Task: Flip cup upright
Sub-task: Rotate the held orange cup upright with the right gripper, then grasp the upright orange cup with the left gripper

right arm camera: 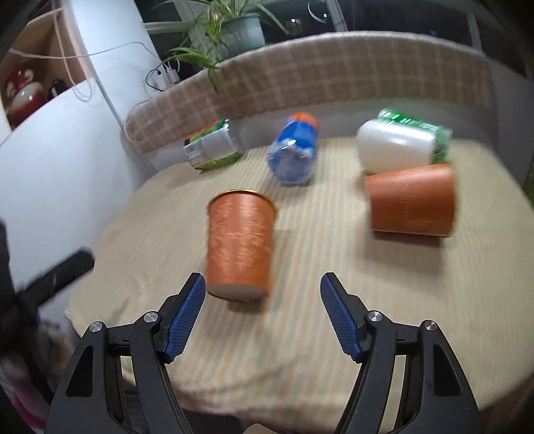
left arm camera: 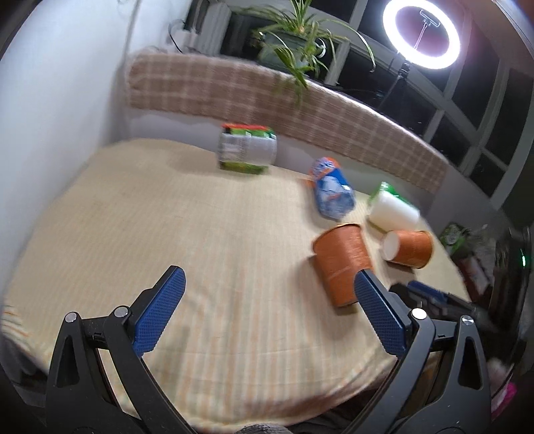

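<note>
Two orange paper cups lie on their sides on the cloth-covered table point(right arm camera: 300, 334). The nearer cup point(right arm camera: 238, 245) has its base toward my right gripper and its mouth pointing away; it also shows in the left wrist view point(left arm camera: 343, 263). The second cup point(right arm camera: 412, 200) lies crosswise at the right, also seen in the left wrist view point(left arm camera: 409, 247). My right gripper point(right arm camera: 263, 313) is open and empty, just short of the nearer cup's base. My left gripper point(left arm camera: 267, 313) is open and empty, with the nearer cup just beyond its right finger.
A blue plastic bottle point(right arm camera: 293, 153), a white bottle with a green label point(right arm camera: 397, 147) and a green-and-white carton point(right arm camera: 212, 145) lie toward the back of the table. A checked cushion point(right arm camera: 333, 73), a potted plant point(right arm camera: 233, 30) and a ring light point(left arm camera: 421, 33) stand behind. The left gripper's tip point(right arm camera: 66, 267) is at the table's left edge.
</note>
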`<state>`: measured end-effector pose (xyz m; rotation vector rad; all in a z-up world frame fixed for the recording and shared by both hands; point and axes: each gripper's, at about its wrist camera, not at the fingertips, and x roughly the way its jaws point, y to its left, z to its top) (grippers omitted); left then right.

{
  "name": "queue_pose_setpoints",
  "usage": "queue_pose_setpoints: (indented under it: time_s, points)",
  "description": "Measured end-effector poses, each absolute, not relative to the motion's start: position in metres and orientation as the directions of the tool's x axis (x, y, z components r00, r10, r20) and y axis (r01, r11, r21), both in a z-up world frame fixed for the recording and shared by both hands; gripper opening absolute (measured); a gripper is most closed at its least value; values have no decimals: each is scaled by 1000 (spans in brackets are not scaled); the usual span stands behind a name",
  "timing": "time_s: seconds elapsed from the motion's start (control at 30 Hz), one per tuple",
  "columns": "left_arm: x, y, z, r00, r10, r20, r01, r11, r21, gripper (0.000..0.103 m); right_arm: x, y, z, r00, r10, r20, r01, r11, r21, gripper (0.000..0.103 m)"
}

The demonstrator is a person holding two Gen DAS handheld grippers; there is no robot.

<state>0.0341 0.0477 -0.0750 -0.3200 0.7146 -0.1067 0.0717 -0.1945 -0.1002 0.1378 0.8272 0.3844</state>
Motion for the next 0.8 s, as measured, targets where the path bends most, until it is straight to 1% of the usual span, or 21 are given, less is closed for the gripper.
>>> queue_pose_setpoints:
  time_s: [0.1,0.13,0.2,0.3,0.4,0.67,0.8]
  points:
    - [51,39,-80,707,-312,-635,24,908,-418,102,59,-209,-95,646,327,-690,-261,944,203,71]
    - [57,36,-82,691,-342,-637,31,894,-446,99,57,-213,-94,655,311,-688,-251,949,190,71]
    - [69,31,-87,652,-403,-642,36,862,-505,94,53,-225,-94,664,295,-687,-222,955,196,71]
    - [89,25,-95,603,-482,-635,24,807,-590,93,50,-241,-97,667,281,-690,-179,960,217,71]
    - [103,20,-101,565,-529,-633,8,771,-637,83,48,-253,-99,669,262,-696,-152,964,218,71]
    - [142,15,-130,470,-625,-623,-74,675,-734,83,47,-267,-103,670,251,-699,-112,965,238,71]
    - [153,12,-140,435,-651,-622,-88,657,-749,83,46,-272,-106,665,250,-704,-100,964,248,71]
